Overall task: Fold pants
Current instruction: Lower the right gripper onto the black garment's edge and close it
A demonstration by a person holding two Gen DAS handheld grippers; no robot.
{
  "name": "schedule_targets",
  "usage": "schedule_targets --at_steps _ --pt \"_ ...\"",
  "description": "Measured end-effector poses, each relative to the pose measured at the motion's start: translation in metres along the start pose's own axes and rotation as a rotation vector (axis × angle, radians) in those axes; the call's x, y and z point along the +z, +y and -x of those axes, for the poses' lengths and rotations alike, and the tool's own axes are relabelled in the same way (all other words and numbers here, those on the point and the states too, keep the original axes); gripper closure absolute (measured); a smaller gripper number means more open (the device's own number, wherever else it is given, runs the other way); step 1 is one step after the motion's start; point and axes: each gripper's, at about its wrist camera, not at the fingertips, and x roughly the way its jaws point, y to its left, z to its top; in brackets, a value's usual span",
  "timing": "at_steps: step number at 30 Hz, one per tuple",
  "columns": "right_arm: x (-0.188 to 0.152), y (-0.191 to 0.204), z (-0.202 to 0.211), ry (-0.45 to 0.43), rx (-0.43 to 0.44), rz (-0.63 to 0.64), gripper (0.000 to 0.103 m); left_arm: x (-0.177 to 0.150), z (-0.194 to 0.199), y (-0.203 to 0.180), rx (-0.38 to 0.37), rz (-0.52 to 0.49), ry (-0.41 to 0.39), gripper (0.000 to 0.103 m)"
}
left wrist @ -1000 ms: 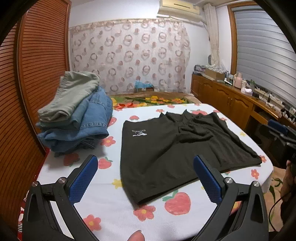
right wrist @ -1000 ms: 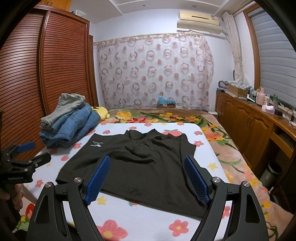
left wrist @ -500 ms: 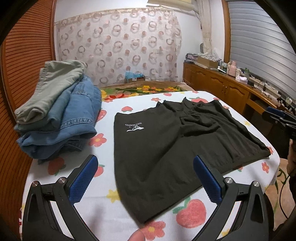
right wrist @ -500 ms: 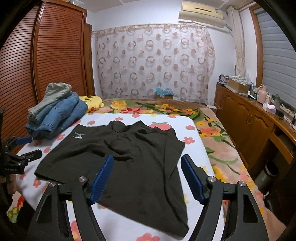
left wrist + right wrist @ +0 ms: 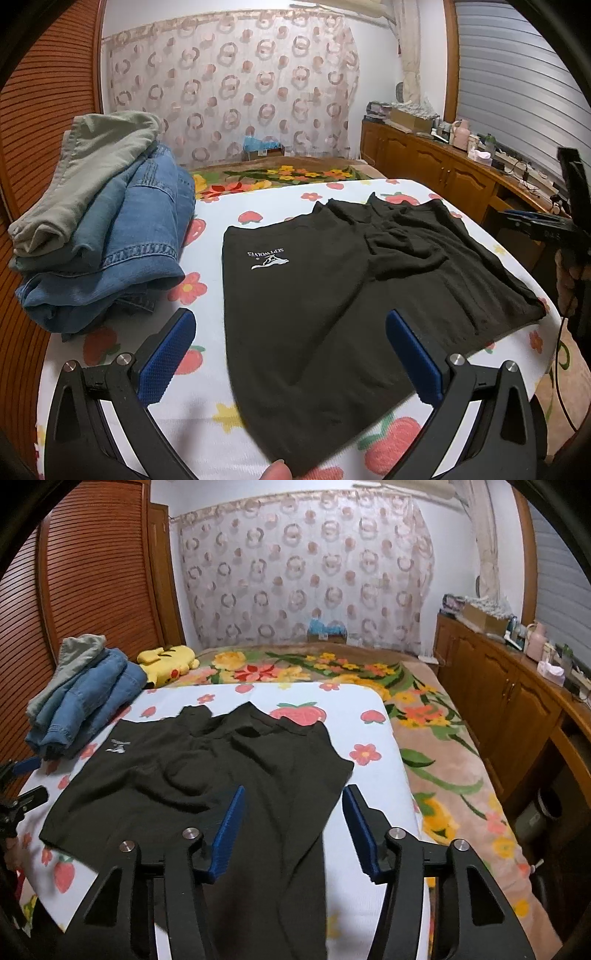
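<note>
The dark pants (image 5: 332, 295) lay spread flat on the bed (image 5: 207, 406), over its white sheet printed with strawberries and flowers, with a small white logo (image 5: 267, 258) facing up.

In the left wrist view the left hand-held gripper (image 5: 291, 360) hovered over the near edge of the pants, its blue pads (image 5: 164, 354) spread wide apart. Dark fabric showed between them, but neither pad pressed on it; the jaws stood open and held nothing. A fingertip (image 5: 275, 470) showed at 6 o'clock of that view.

In the right wrist view the right hand-held gripper (image 5: 291, 830) hung over the pants' near right part, with the cloth running down between and below its fingers. Its jaws were closing, narrower than the left pair, yet a clear gap remained on both sides and the pads (image 5: 229, 830) were not clamped on the fabric.

A stack of folded clothes (image 5: 99, 225), denim under a pale green piece, sat at 9 o'clock of the pants in the left view, just beside them. A yellow plush toy (image 5: 168, 662) lay beyond the stack at 11 o'clock in the right view. The other gripper's tip appeared at 3 o'clock of the left view, apart from the pants.
</note>
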Motion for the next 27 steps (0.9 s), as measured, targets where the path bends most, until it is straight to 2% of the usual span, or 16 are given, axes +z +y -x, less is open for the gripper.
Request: schedule_targets --at_steps 8,13,18,19,20,23,27 --pt "0.022 -0.024 -0.041 0.138 -0.005 -0.044 0.065 0.0 -0.008 0.007 -0.013 0.01 0.018 0.0" --pt "0.031 -0.028 -0.048 0.203 0.0 -0.084 0.066 -0.005 -0.012 0.009 -0.025 0.015 0.035 0.0" --pt "0.039 -0.027 -0.042 0.203 -0.004 -0.101 0.07 -0.012 -0.014 0.011 -0.029 0.023 0.047 0.0" --pt "0.041 -0.026 -0.038 0.206 0.005 -0.113 0.075 -0.012 -0.014 0.011 -0.031 0.022 0.049 0.0" --pt "0.043 -0.027 -0.041 0.204 0.019 -0.116 0.087 -0.013 -0.014 0.011 -0.033 0.021 0.05 0.0" --pt "0.045 -0.025 -0.038 0.195 0.061 -0.096 0.1 -0.014 -0.013 0.01 -0.034 0.018 0.052 0.0" --pt "0.048 -0.036 -0.017 0.133 0.015 -0.084 0.101 -0.015 -0.013 0.01 -0.035 0.02 0.052 0.0"
